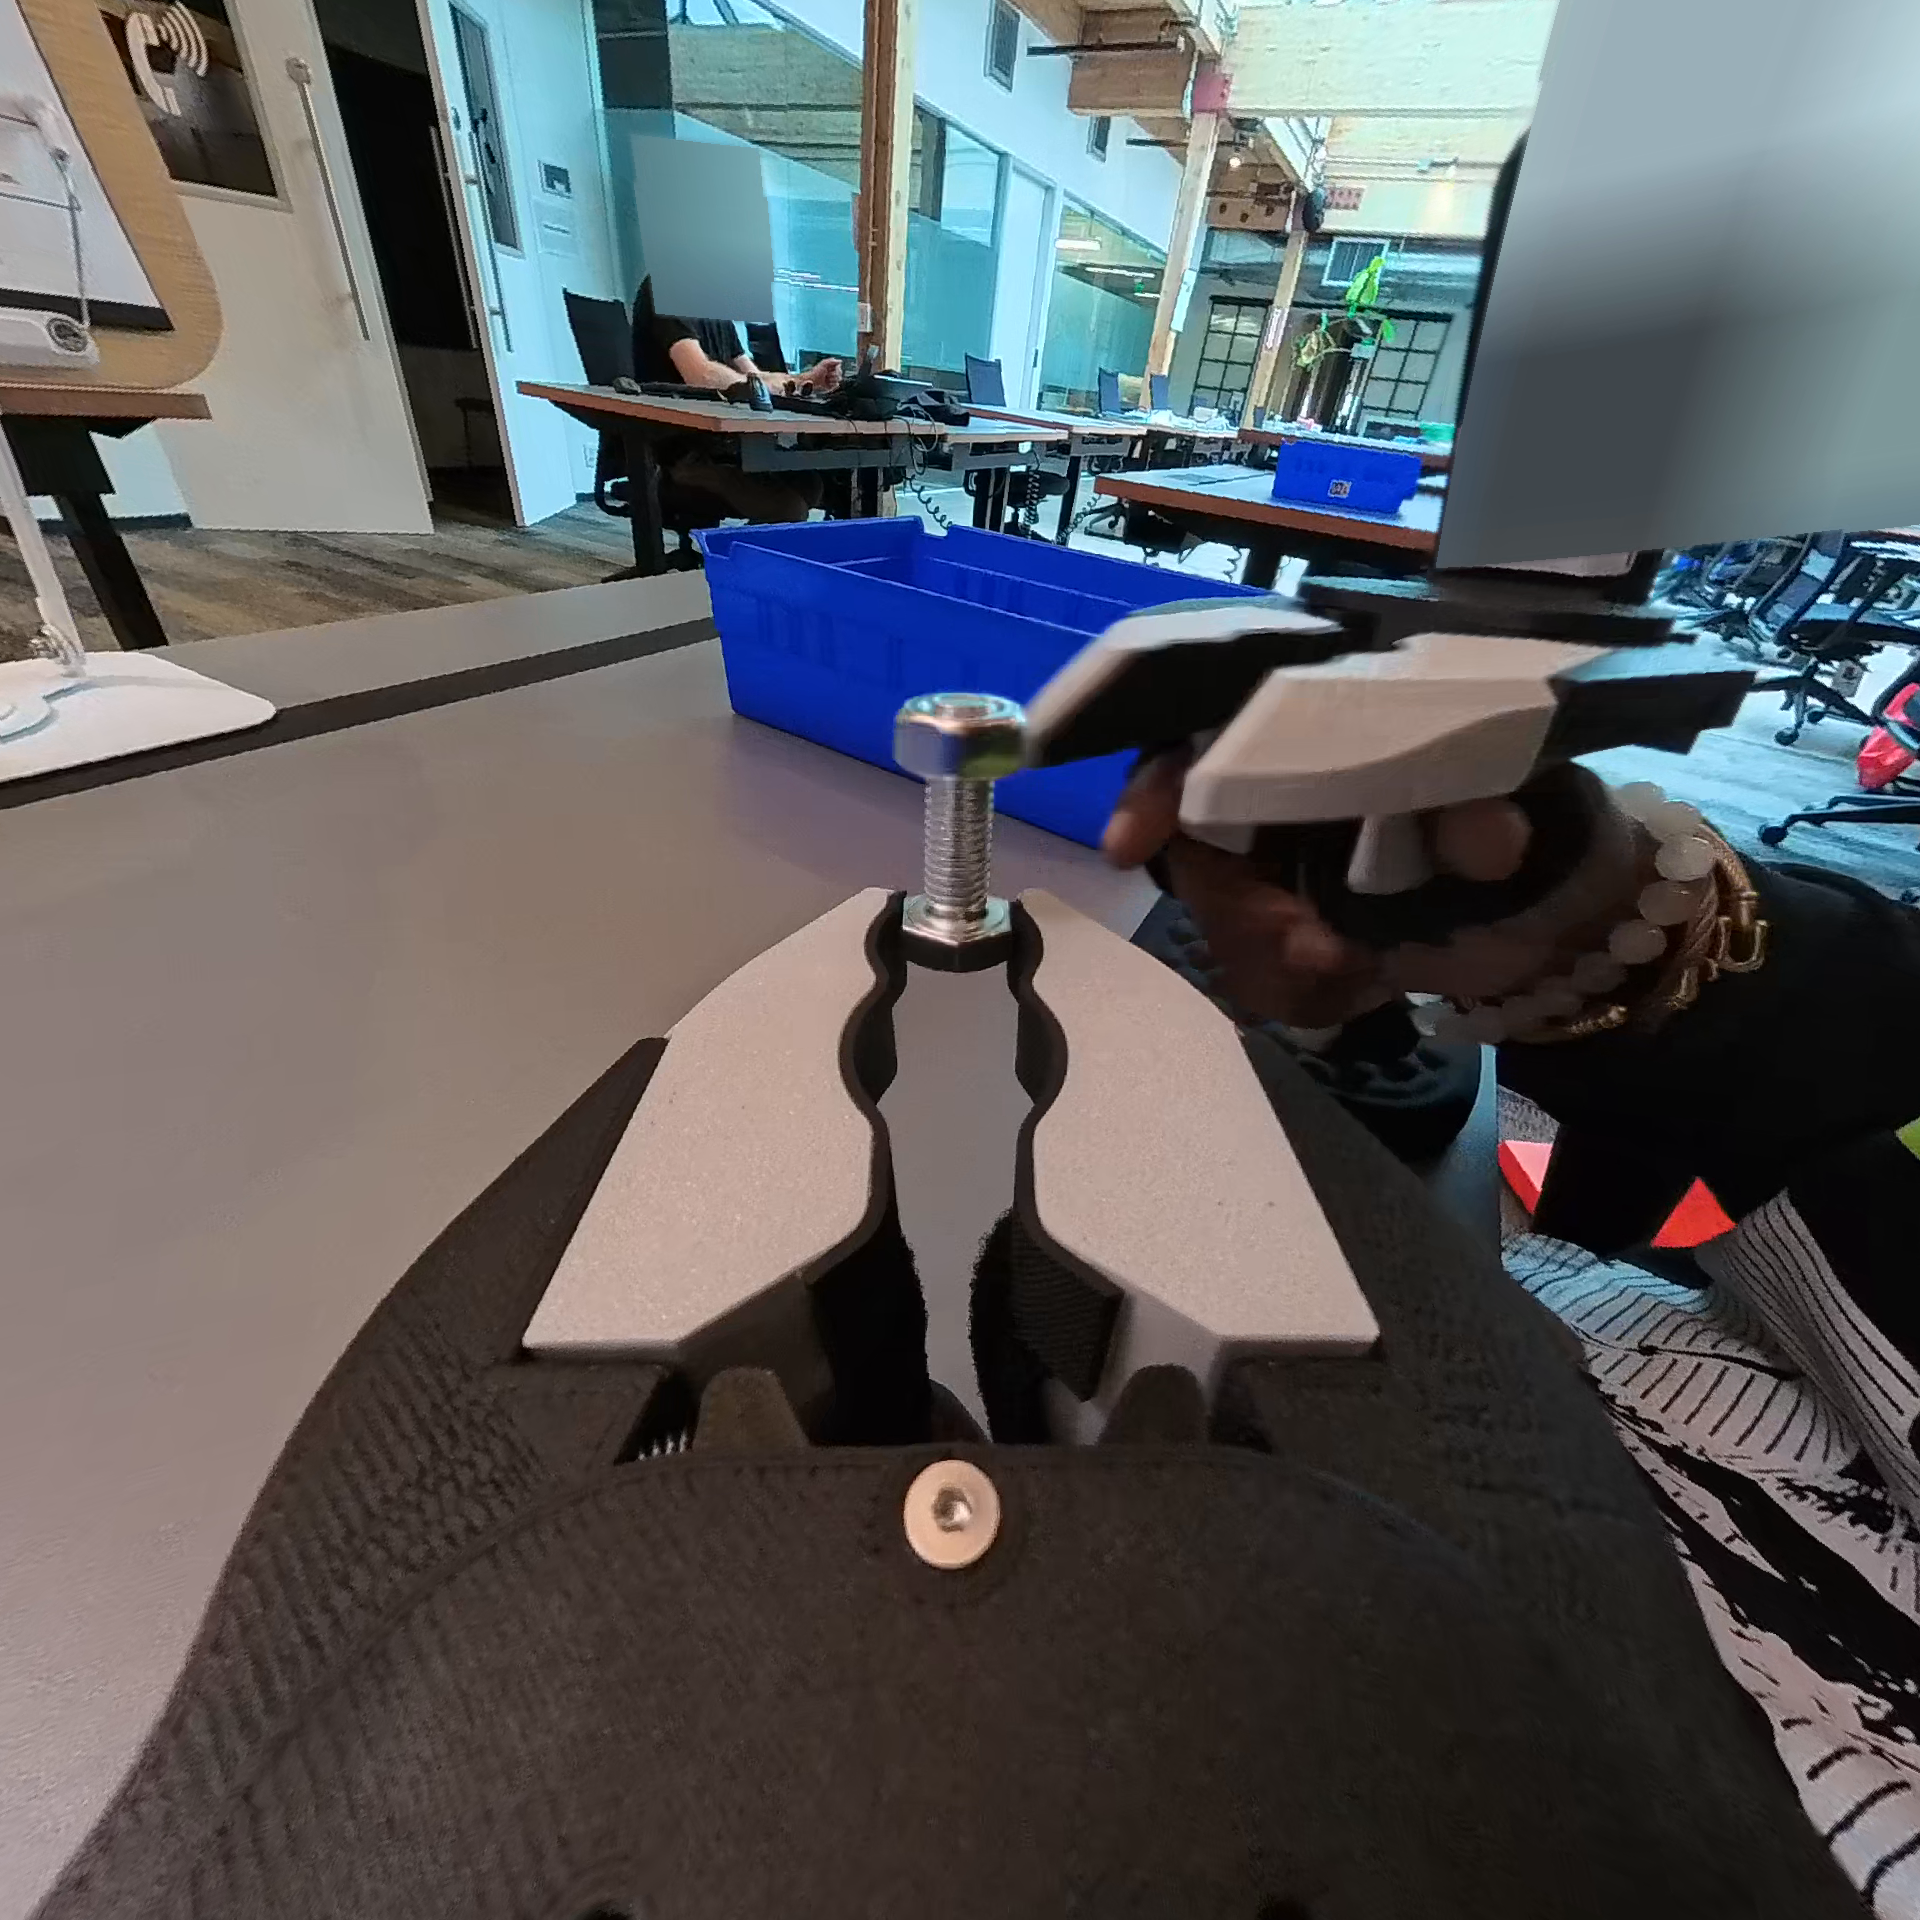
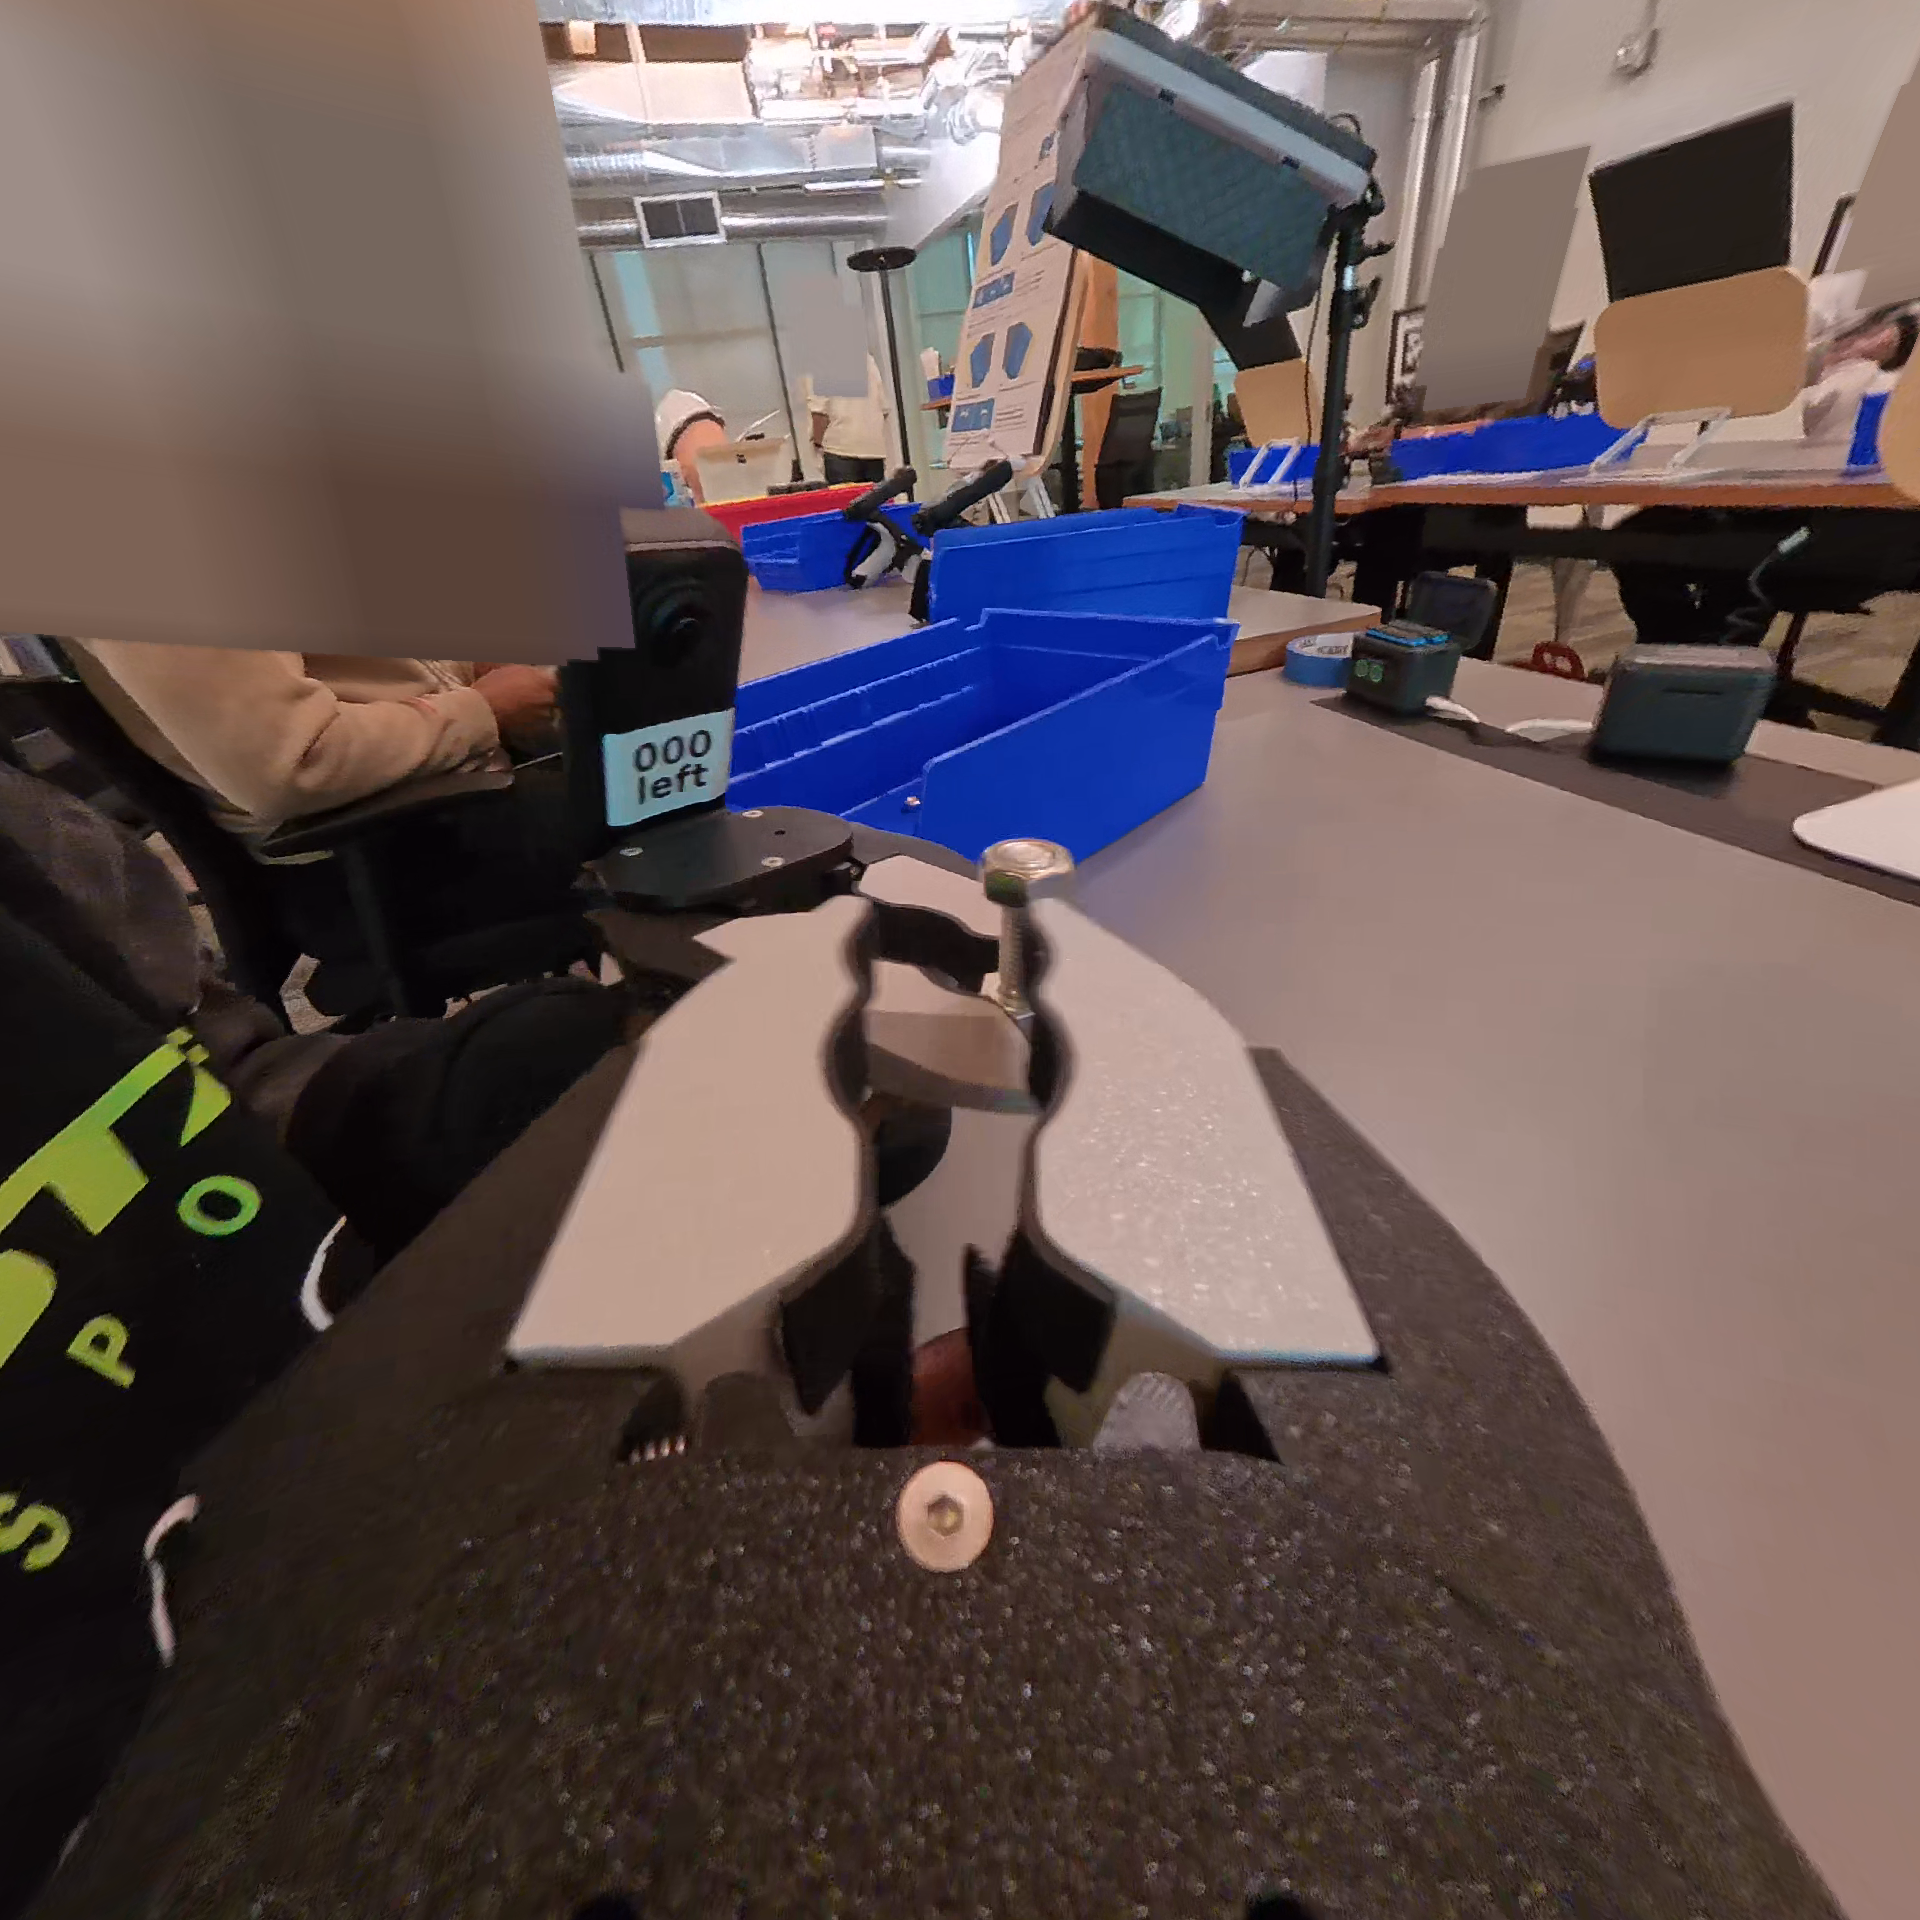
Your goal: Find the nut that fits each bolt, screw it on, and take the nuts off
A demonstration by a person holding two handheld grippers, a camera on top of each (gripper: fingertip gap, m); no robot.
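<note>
The left gripper (image 1: 958, 940) has its jaws closed on the six-sided head of a shiny silver bolt (image 1: 956, 847), so the bolt stands straight up with its head at the bottom. A shiny silver six-sided nut (image 1: 958, 736) sits right at the top end of the threads. The bolt is up above the grey surface (image 1: 416, 935), with a blue plastic bin (image 1: 831, 634) behind it, at about 12 o'clock.

The right gripper (image 2: 956, 925) is just beside the nut, at about 3 o'clock from it in the left wrist view. Its jaws are only a little open and nothing is held between them. In its own view the bolt stands near its right fingertip, and the nut is higher than the tips.

It looks like the turning step: the nut is at the very end of the bolt, either just starting on or almost off. I cannot tell which.

Next, the right jaws need to go up to the nut, close on its flat sides and twist, while the left jaws hold the bolt tight.
</note>
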